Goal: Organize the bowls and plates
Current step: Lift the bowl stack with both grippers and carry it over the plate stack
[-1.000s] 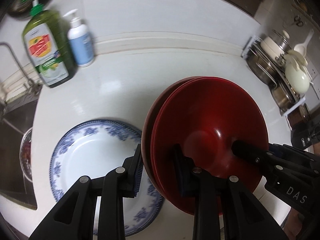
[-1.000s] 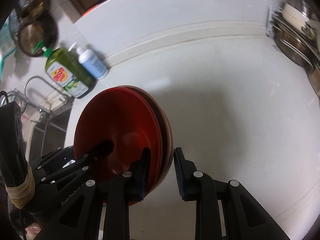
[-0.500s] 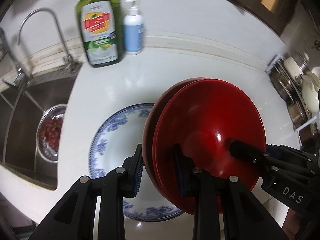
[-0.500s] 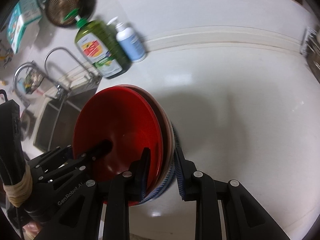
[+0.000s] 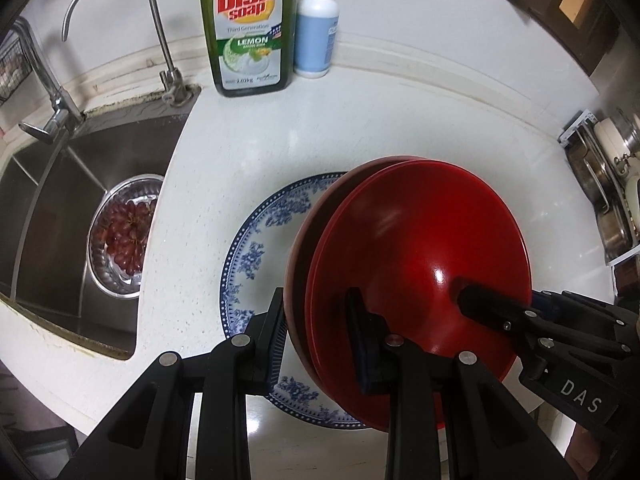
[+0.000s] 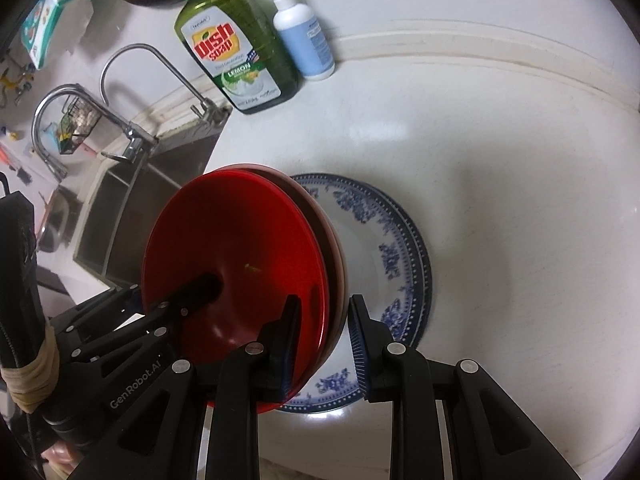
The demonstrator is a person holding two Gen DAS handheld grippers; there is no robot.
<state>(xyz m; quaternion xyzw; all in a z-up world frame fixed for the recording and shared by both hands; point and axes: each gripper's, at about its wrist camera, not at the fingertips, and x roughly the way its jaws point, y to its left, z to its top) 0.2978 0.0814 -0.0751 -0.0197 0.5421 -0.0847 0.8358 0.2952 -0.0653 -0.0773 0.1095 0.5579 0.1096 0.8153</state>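
Bowls [image 5: 420, 264]: two red, nested, tilted above blue plate [image 5: 256, 256]
Left gripper [image 5: 320, 340]: clamps their near rim
Right gripper [image 6: 326, 340]: clamps opposite rim
Counter [image 5: 224, 168]: plate near sink [image 5: 60, 200] edge

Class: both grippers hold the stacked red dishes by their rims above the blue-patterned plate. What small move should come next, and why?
Probably lower the stack straight down. The left gripper and right gripper each clamp the rim of the red dishes, which sit over the blue-patterned plate on the counter, roughly centred, apparently not yet resting on it.

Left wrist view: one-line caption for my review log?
Both grippers clamp stacked red plates above a blue plate beside the sink.
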